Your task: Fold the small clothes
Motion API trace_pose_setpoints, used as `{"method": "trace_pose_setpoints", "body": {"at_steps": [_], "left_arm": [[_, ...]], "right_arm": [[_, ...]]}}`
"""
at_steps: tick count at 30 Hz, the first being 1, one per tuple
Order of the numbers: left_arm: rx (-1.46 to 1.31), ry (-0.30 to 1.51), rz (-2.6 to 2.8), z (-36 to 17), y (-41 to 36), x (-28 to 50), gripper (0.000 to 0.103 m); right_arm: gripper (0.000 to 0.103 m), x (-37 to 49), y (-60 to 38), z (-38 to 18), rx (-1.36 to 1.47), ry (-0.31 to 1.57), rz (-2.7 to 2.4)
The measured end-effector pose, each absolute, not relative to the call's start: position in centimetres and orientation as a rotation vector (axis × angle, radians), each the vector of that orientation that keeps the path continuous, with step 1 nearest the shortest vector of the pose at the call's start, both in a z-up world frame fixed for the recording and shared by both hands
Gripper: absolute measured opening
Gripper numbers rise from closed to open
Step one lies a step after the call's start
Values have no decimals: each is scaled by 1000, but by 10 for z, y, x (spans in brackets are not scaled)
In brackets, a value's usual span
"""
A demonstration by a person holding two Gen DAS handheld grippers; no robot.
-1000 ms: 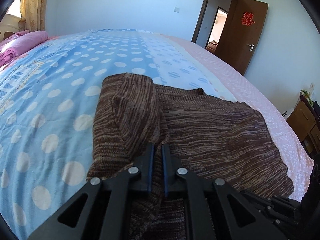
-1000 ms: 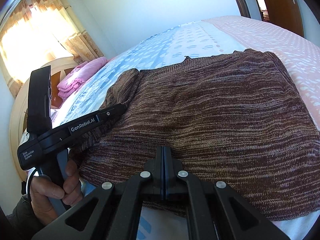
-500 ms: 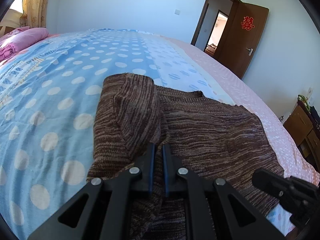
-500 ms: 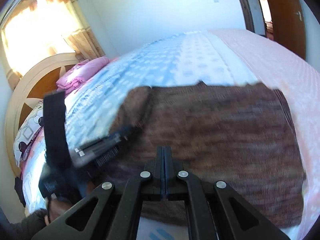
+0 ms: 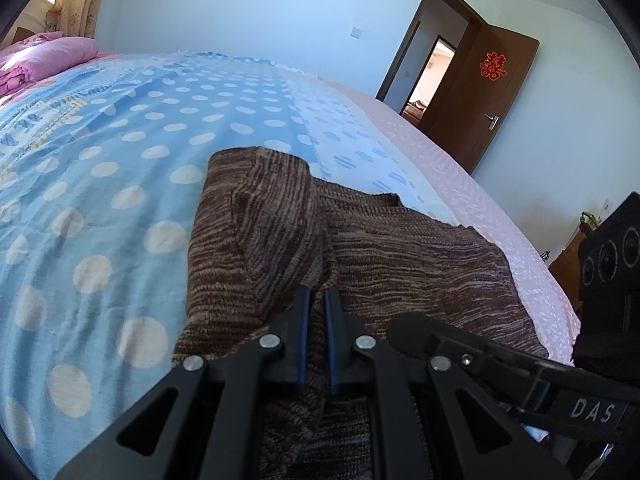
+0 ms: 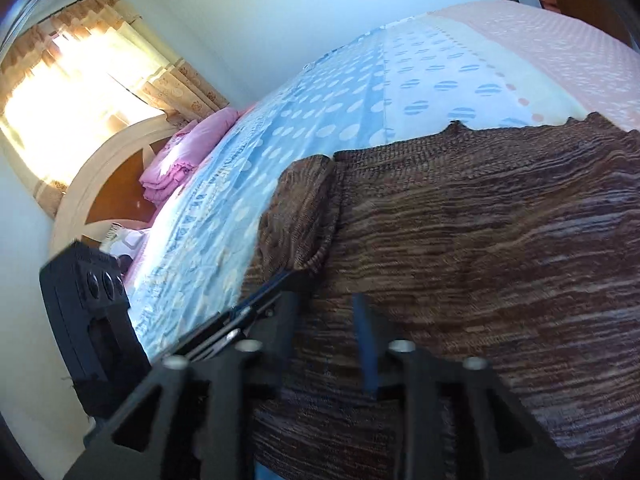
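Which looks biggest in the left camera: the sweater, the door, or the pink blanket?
1. Sweater, though it lies nearest the camera.
2. Door.
3. Pink blanket, partly cut off at the edge.

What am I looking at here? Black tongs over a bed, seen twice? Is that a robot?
No robot: a person holds a hand-held gripper in each hand, each with a camera looking along its fingers. One picture is from the left gripper, the other from the right gripper. A brown knit sweater lies on the polka-dot bedspread, one sleeve folded over it. The left fingers pinch the sweater's fabric. The right gripper's jaws are opening above the sweater, gripping nothing. Each gripper also shows in the other's picture.
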State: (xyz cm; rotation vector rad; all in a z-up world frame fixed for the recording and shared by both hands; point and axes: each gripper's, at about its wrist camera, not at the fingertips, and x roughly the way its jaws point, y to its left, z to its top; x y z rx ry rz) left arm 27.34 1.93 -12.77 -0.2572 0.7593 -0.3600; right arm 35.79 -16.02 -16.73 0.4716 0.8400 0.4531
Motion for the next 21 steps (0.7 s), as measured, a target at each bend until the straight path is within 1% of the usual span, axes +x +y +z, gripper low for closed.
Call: {"method": "trace_pose_setpoints", "body": {"at_steps": [2, 5, 13, 18, 19, 20, 21], "left_arm": [[-287, 757, -368, -129, 24, 274, 11], [-300, 756, -373, -129, 25, 274, 11], [-331, 750, -387, -130, 29, 275, 11], [-349, 747, -396, -130, 32, 275, 11], [-352, 746, -397, -130, 32, 275, 11], [-353, 746, -397, -130, 32, 275, 11], [-354, 745, -398, -130, 32, 275, 11]], "right_arm": [[51, 367, -160, -165, 504, 830, 485], [51, 382, -152, -162, 479, 840, 493], [51, 424, -127, -177, 442, 944, 522], [51, 445, -121, -184, 486, 942, 513], [47, 448, -119, -185, 492, 942, 516], [37, 450, -115, -185, 473, 943, 515], [6, 452, -111, -185, 440, 950, 507]]}}
